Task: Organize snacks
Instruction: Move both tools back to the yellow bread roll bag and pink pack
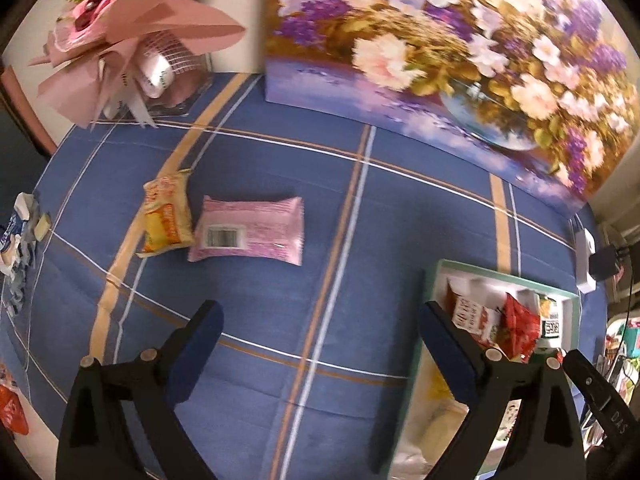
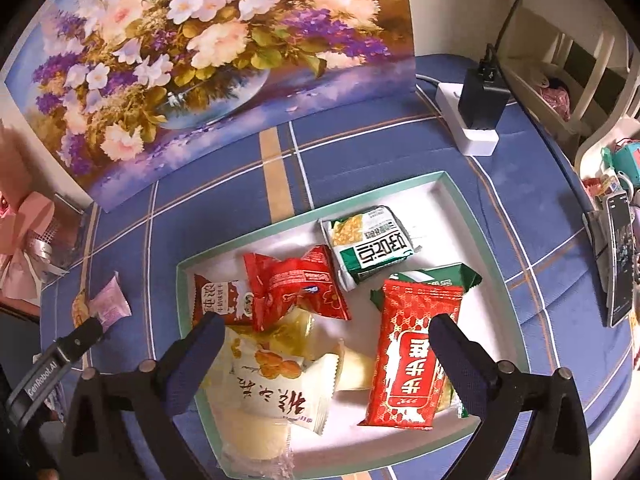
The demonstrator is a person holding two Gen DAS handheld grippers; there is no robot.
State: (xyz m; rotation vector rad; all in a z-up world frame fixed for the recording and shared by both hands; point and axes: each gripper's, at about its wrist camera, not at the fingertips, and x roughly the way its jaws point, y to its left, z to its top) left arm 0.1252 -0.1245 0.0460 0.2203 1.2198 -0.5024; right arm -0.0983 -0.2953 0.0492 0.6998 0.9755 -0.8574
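Note:
In the left wrist view my left gripper (image 1: 320,316) stands open over bare blue checked cloth, nothing between its fingers. Ahead to its left lie a pink snack packet (image 1: 248,232) and a yellow one (image 1: 166,212), side by side. The green-rimmed white tray (image 1: 500,276) sits just right of the right finger. My right gripper (image 2: 326,326) hangs open above that tray (image 2: 452,232), gripping nothing. Under it lie several packets: a long red one (image 2: 412,356), a red wrapped one (image 2: 296,288), a green-and-white one (image 2: 372,248), a white-yellow one (image 2: 280,384).
A flower painting (image 2: 200,60) leans at the back of the table. A pink bouquet (image 1: 132,32) stands at the back left. A power strip with a black charger (image 2: 476,112) and a phone (image 2: 620,264) lie to the right. Crumpled wrappers (image 1: 20,232) sit at the left edge.

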